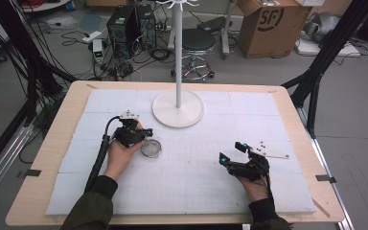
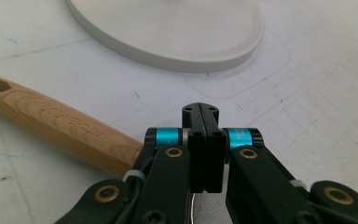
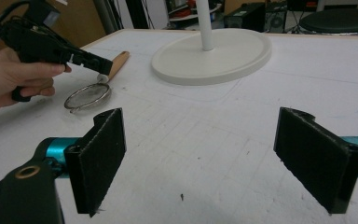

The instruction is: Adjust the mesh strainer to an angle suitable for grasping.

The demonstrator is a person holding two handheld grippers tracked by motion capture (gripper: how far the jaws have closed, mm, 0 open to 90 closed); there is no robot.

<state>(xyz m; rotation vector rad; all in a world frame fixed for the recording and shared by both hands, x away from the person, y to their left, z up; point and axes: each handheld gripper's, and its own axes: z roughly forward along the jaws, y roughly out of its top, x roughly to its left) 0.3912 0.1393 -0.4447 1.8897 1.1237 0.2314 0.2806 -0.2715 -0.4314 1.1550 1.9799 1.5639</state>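
Clamping its fingers on the wooden-handled sieve [image 1: 150,147] near the stand base [image 1: 178,109], the left gripper [image 1: 143,132] contrasts the right gripper [image 1: 233,152], fingers apart.

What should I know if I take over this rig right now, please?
Left tongs: shut, seemingly pinching the strainer at the neck beside its wooden handle.
Right tongs: open, empty, over the bare mat.
Strainer: in front of the white stand base, apart from it; I cannot tell whether it is lifted.
Done: strainer gripped.
Left: probably carrying it to the stand and hanging it by the handle's slot.
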